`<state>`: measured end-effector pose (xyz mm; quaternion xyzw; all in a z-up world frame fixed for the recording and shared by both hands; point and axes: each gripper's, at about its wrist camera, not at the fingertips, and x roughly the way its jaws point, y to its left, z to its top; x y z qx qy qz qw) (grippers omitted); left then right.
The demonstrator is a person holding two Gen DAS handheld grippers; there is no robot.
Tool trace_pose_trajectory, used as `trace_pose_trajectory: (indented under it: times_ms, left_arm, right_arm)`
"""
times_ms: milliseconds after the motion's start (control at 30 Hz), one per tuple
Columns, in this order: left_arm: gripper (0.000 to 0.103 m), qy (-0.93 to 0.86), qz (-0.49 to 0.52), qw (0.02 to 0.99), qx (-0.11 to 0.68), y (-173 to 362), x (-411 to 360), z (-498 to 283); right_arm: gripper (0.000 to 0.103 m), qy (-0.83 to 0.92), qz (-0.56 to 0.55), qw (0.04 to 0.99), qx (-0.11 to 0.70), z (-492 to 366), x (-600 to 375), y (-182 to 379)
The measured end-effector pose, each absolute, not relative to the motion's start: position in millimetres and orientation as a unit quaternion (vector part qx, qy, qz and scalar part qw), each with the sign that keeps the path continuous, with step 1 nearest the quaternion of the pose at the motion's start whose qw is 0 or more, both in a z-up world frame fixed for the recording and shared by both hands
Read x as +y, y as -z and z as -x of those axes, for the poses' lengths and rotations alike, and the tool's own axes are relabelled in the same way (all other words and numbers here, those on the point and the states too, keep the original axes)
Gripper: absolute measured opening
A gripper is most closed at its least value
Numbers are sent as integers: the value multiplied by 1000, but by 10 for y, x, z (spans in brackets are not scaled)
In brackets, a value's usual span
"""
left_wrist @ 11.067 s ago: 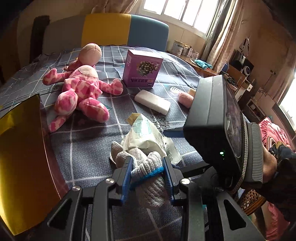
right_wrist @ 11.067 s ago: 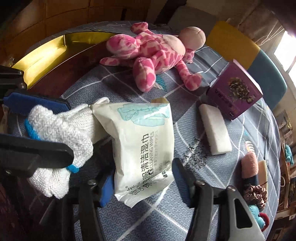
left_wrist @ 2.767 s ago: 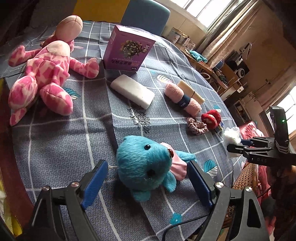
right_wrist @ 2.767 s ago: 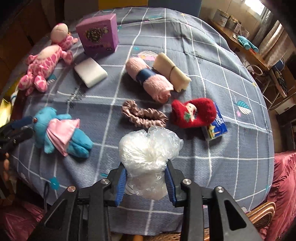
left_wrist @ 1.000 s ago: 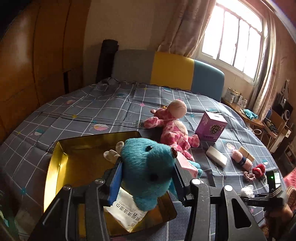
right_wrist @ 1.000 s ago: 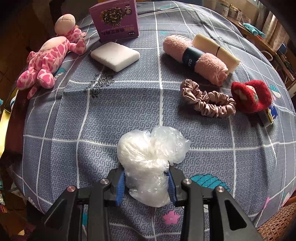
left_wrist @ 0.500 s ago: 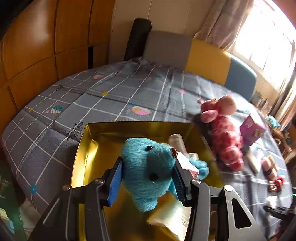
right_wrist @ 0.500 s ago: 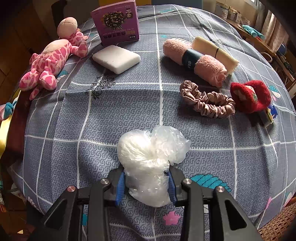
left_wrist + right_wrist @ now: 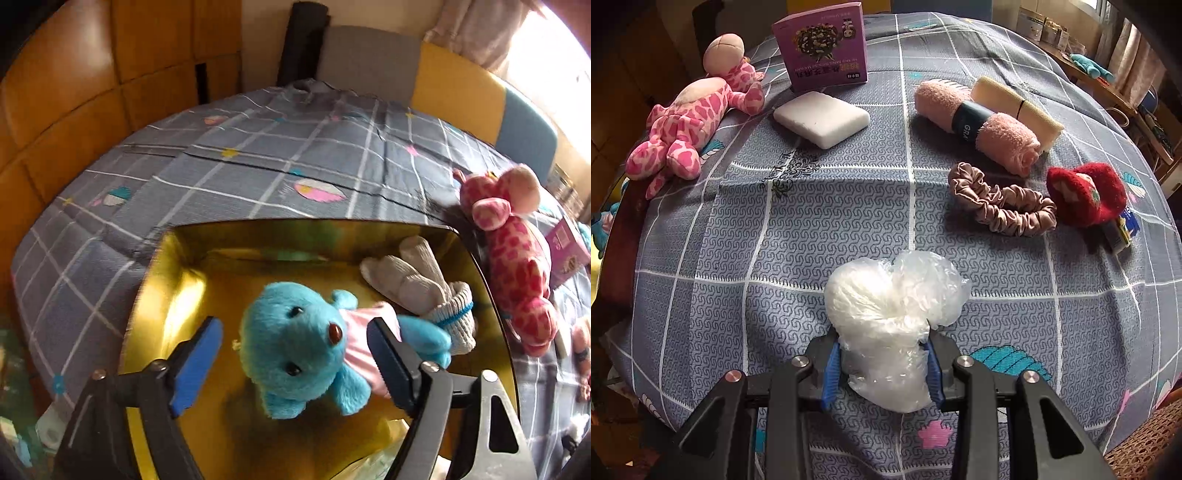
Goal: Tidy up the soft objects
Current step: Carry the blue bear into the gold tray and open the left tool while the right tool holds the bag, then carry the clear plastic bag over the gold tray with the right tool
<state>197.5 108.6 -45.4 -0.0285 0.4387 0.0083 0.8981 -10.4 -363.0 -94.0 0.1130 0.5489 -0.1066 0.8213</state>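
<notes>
A blue plush bear (image 9: 295, 343) in a pink dress lies inside the gold tray (image 9: 155, 295), beside a white knitted glove (image 9: 417, 284). My left gripper (image 9: 295, 363) hovers over the bear with its jaws opening; both blue pads stand clear of the plush, the left one with a wide gap. My right gripper (image 9: 882, 363) is shut on a crumpled clear plastic bag (image 9: 890, 306) just above the checked tablecloth. A pink spotted plush (image 9: 687, 122) lies at the far left of the cloth; in the left wrist view the pink spotted plush (image 9: 517, 258) lies just right of the tray.
On the cloth lie a purple box (image 9: 823, 48), a white sponge block (image 9: 822, 118), a rolled pink towel (image 9: 979, 125), a beige roll (image 9: 1015, 105), a satin scrunchie (image 9: 1001, 203) and a red plush (image 9: 1086, 192). A pale packet (image 9: 376, 461) shows at the tray's near edge.
The left gripper's jaws have spread apart and let go of the blue bear, which now rests in the tray. The view has dropped closer to the tray. The right gripper has kept still.
</notes>
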Motion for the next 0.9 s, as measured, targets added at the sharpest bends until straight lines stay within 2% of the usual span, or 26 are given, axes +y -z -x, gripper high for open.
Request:
trace_pose_trajectory:
  times_ms: [167,333,467,900]
  left_arm:
    - [82,-24,33,913,405,230,1135,-1692]
    - [86,-14,80,923,376,15,1145,-1347]
    - [89,-6,76,929,362,-119,1022,-1098]
    - [92,-5,65,932,357,-160,855,-611]
  right_arm:
    - [38,110,-110,825,543,124,-3607,943]
    - [38,117,-95,834,530,175,-3547,946]
    - [38,122,-96,837,525,191,-3529,944]
    - [37,141,-85,840,516,249,-3445,920]
